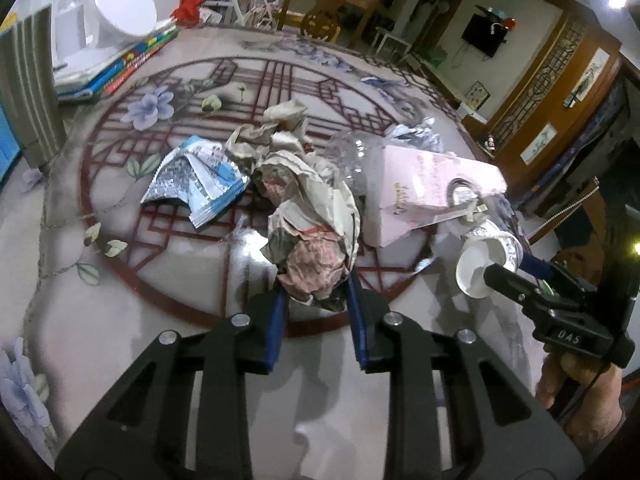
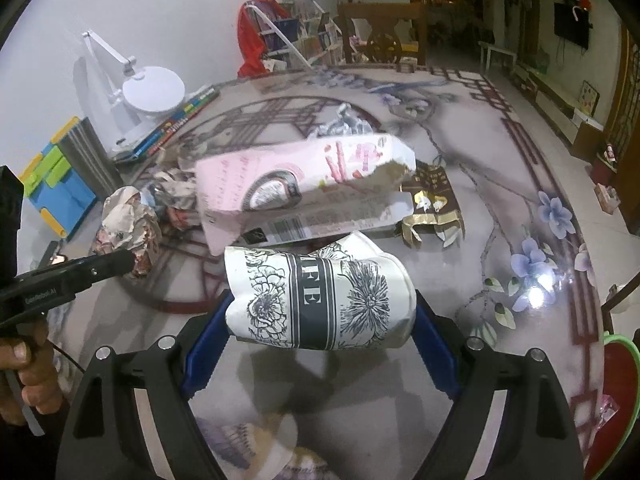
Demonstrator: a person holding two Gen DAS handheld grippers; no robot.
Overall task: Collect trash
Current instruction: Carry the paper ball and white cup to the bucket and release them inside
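The round table [image 1: 120, 304] fills most of both views, its glossy top printed with a dark red lattice ring and pale blue flowers. Across the middle of it lies your trash heap. The biggest piece is the pink carton [image 2: 296, 176], torn open and lying on its side right of centre in the left wrist view. A crushed clear plastic bottle [image 1: 348, 156] lies just beside it. Left of that you see a blue and white printed wrapper [image 1: 196, 180], flattened on the table. A brown and gold packet [image 2: 432, 208] sits right of the carton in the right wrist view.

Your left gripper [image 1: 316, 300] is clamped on the crumpled newspaper wad [image 1: 312, 240], which fills the centre of that view, its blue pads [image 1: 276, 320] pressed into the paper's lower end.

Your right gripper [image 2: 320, 316] is closed on the paper cup [image 2: 320, 296], a white cup with black flower prints held sideways at centre, both pads against its dented ends. You cannot tell from these views whether either piece is clear of the table.

At upper left stand a white desk lamp [image 2: 152, 92] and a row of books [image 1: 116, 68].
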